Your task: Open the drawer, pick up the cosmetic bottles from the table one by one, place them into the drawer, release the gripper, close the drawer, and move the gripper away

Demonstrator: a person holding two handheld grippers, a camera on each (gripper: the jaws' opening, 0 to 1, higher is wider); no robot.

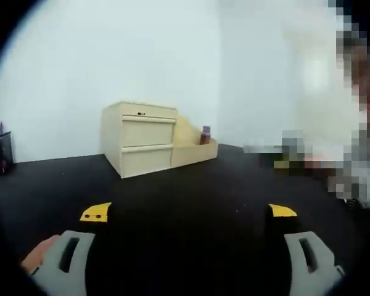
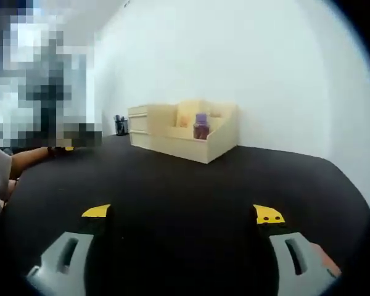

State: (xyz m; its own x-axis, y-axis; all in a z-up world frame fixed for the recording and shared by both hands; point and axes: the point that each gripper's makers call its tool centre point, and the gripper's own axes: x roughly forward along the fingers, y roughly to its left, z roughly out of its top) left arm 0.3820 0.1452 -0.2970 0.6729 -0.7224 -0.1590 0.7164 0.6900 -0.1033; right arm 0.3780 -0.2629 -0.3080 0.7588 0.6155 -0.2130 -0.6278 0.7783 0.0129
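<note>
Left gripper view: the left tongs (image 1: 189, 213) rise from the bottom edge, two grey arms with yellow-tipped black jaws spread wide apart, holding nothing. They hover over a black bench (image 1: 191, 191). Near the bench's far edge, against a white wall (image 1: 111, 55), stands a pale wooden organiser with two stacked drawers (image 1: 142, 139), both drawer fronts flush and closed. Joined to the organiser's side is a low open tray of the same wood, and in it stands a small cosmetic bottle with a purple cap and dark reddish body (image 1: 205, 134), upright. At the far side of the bench, well apart from the organiser, stands a black mesh pen cup (image 1: 1, 151) holding purple pens.

Right gripper view: the right tongs (image 2: 183, 214) also stand wide open and empty, their yellow tips well apart above the black bench (image 2: 185, 185). The organiser (image 2: 182, 129) sits near the far edge, seen from its tray side, with the purple-capped bottle (image 2: 201, 126) upright inside the open tray. The pen cup (image 2: 120, 124) stands just beyond the organiser. A person's hand (image 2: 31, 159) reaches over the bench at the side.
</note>
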